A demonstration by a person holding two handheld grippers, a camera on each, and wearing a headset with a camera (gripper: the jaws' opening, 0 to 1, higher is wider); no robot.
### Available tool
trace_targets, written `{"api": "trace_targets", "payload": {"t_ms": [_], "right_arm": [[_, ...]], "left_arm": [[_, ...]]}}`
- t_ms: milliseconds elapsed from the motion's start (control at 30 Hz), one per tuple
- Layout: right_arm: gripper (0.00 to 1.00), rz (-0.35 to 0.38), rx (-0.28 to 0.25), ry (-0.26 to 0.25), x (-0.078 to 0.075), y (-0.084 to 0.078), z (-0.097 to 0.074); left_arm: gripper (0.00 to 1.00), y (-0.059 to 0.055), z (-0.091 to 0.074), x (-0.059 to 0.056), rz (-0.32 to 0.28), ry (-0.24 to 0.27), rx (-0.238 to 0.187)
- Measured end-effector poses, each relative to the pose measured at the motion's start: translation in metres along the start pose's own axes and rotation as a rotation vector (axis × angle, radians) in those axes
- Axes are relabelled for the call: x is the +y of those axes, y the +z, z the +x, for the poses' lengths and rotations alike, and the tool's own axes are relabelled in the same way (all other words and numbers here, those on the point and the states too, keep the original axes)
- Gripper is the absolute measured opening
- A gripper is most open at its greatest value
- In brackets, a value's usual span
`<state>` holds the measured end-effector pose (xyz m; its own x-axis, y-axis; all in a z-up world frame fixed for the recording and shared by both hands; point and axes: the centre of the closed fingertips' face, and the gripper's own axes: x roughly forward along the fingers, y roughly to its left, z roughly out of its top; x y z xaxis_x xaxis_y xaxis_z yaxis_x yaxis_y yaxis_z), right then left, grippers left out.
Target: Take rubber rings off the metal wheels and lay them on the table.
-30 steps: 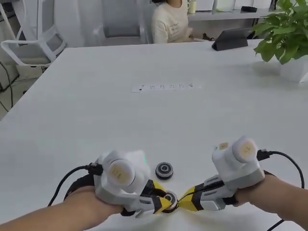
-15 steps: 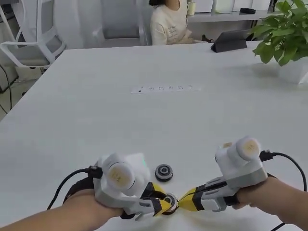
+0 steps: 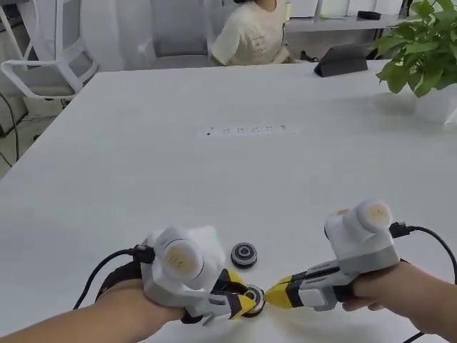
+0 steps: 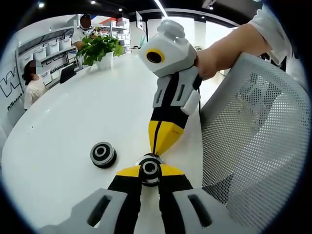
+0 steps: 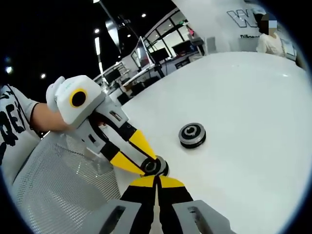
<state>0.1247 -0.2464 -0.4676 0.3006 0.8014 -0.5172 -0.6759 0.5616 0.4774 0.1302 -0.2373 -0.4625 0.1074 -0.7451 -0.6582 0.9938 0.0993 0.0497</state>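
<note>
The wheel [image 3: 251,295] sits at the near edge of the table [image 3: 214,179], clamped in my left gripper [image 3: 246,301] from 9 o'clock. My right gripper [image 3: 275,298] meets its rubber ring [image 4: 148,158] from 3 o'clock, jaws pressed together. A second wheel [image 3: 243,254] lies just beyond at 12 o'clock.

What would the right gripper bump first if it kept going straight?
The wheel held by the left gripper. The right gripper tip looks right up against it, perhaps touching.
</note>
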Motion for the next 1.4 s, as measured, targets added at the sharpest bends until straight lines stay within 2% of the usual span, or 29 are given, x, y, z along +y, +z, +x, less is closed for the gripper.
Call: {"api": "trace_targets", "payload": {"t_ms": [767, 1400], "right_arm": [[0.0, 0.001, -0.003, 0.009, 0.005, 0.003, 0.001], [0.0, 0.013, -0.023, 0.036, 0.013, 0.008, 0.003]], "left_arm": [[0.07, -0.001, 0.0, 0.0, -0.003, 0.009, 0.009], [0.07, 0.0, 0.0, 0.0, 0.0, 0.019, 0.019]]}}
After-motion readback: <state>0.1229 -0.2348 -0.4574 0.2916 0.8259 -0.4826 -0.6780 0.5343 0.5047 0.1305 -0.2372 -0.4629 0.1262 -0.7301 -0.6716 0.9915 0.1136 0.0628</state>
